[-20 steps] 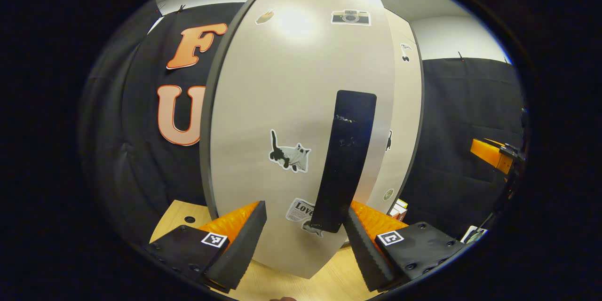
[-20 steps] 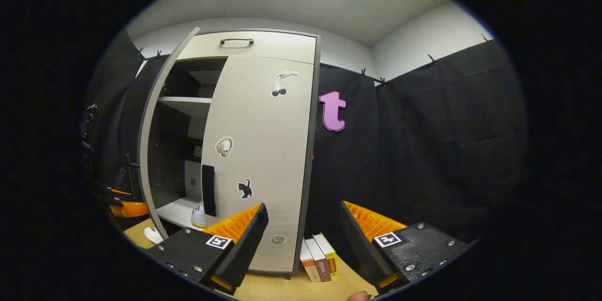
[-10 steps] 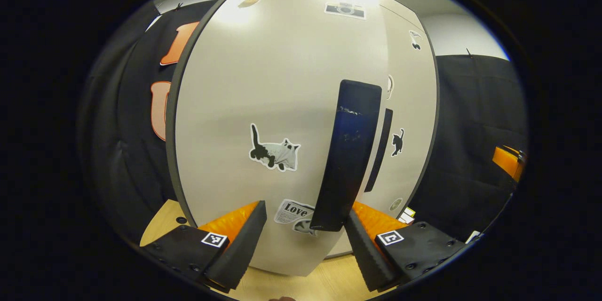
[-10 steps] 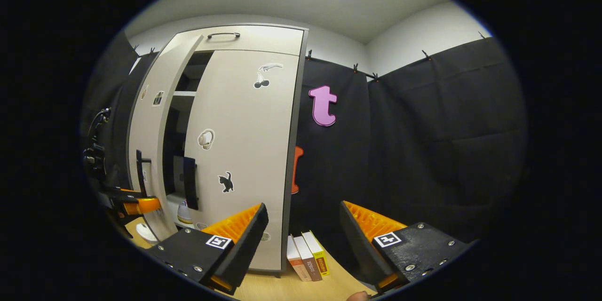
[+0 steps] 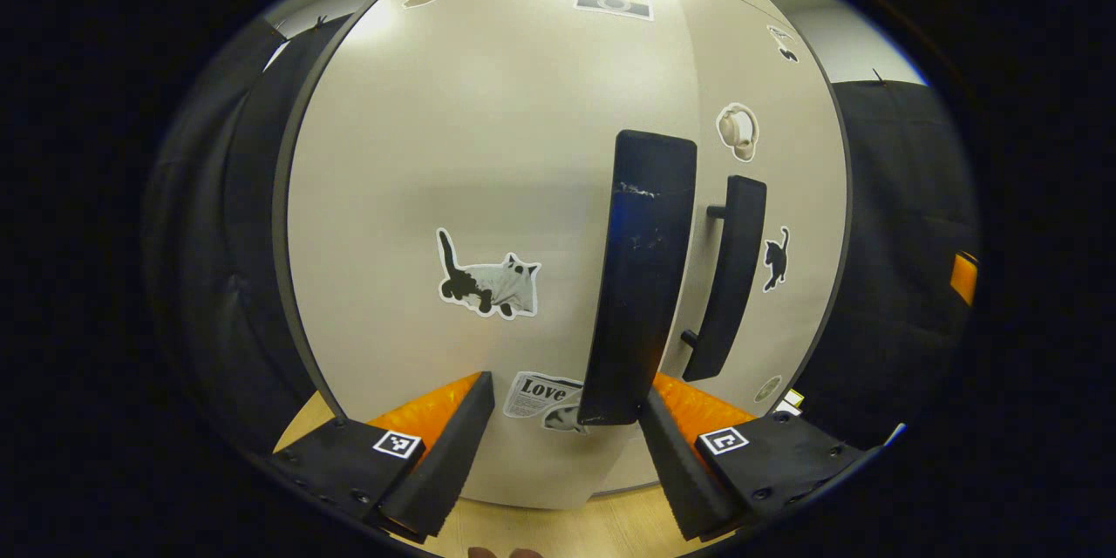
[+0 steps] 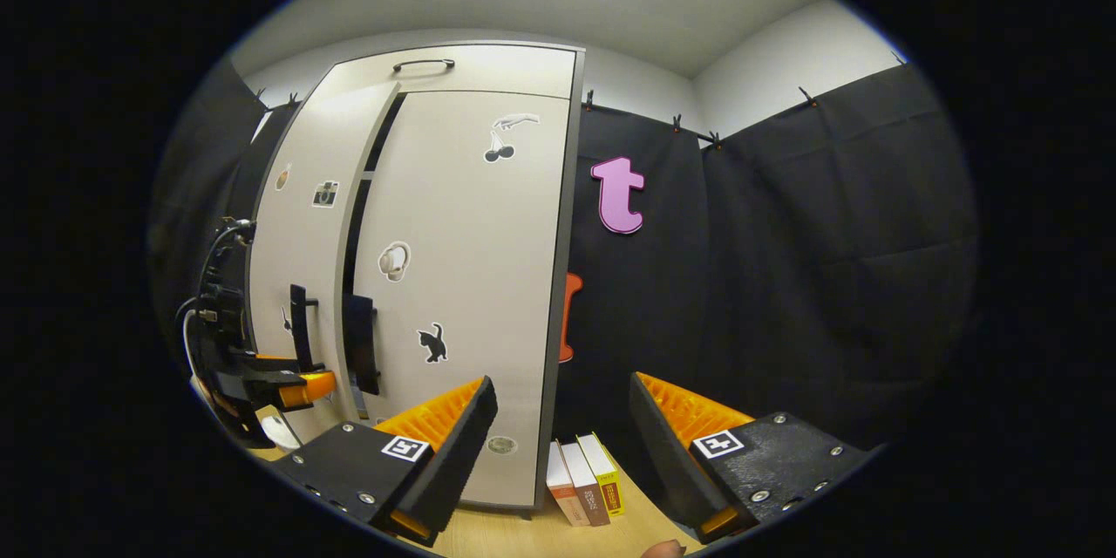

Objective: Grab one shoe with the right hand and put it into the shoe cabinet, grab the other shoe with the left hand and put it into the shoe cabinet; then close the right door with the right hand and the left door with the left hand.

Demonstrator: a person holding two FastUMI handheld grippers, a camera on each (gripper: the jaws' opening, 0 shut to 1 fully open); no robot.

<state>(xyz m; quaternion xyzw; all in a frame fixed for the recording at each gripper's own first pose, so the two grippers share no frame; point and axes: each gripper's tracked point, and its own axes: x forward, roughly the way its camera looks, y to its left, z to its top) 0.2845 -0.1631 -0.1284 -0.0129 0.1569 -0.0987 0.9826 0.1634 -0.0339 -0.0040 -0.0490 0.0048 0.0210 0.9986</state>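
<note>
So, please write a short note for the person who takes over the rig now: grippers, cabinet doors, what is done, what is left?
Left gripper: open, jaws either side of the left door's handle, close to the left door; contact not clear.
Right gripper: open, holds nothing, back from the cabinet, near the books on the floor.
Right door: looks shut.
Left door: nearly shut; a dark gap shows in the right gripper view.
Shoes: cannot see them behind the doors.
Left: push the left door fully shut.
</note>
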